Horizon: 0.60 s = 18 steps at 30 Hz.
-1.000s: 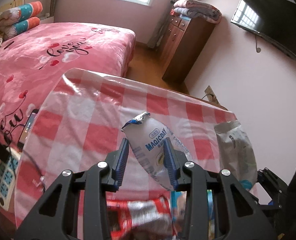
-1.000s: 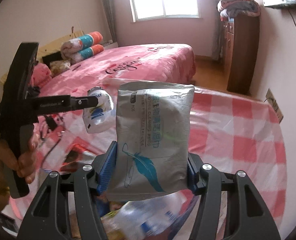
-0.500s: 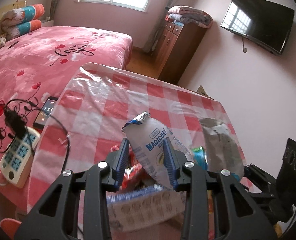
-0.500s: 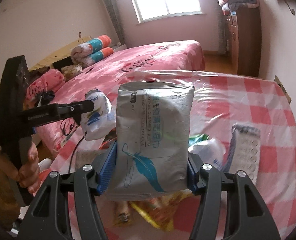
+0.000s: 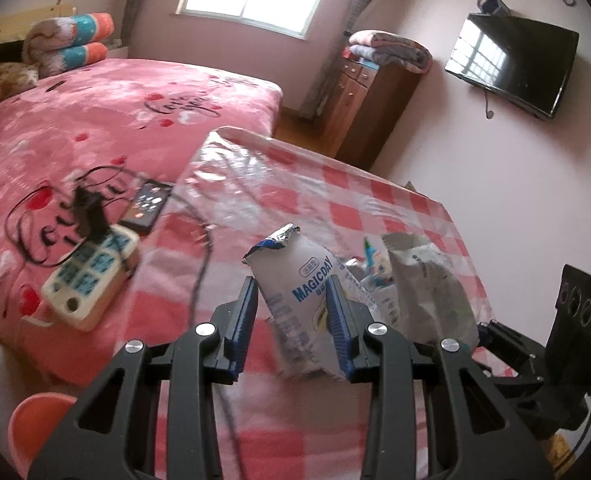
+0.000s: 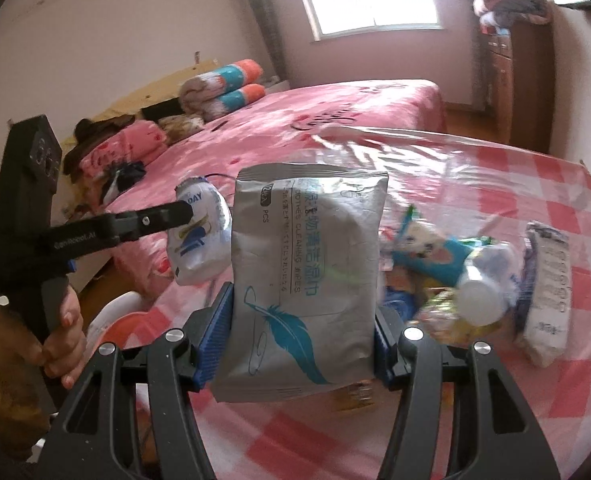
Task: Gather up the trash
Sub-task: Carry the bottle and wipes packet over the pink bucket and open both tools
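My left gripper is shut on a white MAGICDAY snack bag and holds it in the air above the near left part of the checked table. My right gripper is shut on a grey wet-wipes pack with a blue feather print, held upright. The wipes pack also shows in the left wrist view, and the left gripper with its bag shows in the right wrist view. A pile of wrappers, a blue packet and a white-capped bottle lies on the table behind the pack.
A white packet lies at the pile's right. A pink bed stands left of the table with a power strip, cable and phone. A pink bin rim shows low left. A wooden dresser stands behind.
Both grippers have pulled back and up from the table with their packets still held. The trash pile and more of the bed and table have come into view.
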Each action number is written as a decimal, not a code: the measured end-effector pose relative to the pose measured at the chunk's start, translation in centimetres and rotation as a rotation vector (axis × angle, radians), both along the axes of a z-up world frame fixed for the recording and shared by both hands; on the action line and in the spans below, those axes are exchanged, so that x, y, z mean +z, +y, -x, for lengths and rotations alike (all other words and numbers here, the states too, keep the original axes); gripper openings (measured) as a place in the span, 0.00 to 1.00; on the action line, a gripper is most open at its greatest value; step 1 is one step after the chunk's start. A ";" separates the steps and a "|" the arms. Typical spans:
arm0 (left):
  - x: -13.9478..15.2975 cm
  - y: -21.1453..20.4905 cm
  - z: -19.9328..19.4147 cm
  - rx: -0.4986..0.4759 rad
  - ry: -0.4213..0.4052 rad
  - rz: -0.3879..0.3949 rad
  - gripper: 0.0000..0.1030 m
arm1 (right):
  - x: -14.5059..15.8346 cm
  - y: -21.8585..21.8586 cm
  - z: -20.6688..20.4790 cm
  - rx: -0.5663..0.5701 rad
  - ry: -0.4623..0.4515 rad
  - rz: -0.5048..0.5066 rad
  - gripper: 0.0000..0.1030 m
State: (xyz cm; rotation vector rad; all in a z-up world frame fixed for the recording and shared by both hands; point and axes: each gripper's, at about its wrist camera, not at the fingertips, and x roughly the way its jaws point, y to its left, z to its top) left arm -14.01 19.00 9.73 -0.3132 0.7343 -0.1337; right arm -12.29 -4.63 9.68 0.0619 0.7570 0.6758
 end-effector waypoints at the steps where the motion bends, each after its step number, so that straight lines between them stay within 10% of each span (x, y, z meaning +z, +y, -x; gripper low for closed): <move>1: -0.1 0.7 0.8 0.015 0.002 -0.004 0.36 | 0.2 0.7 0.4 0.022 -0.003 -0.005 0.58; 18: -5.7 13.4 11.6 0.311 0.145 -0.049 0.35 | -1.2 16.4 8.0 0.437 0.007 0.071 0.59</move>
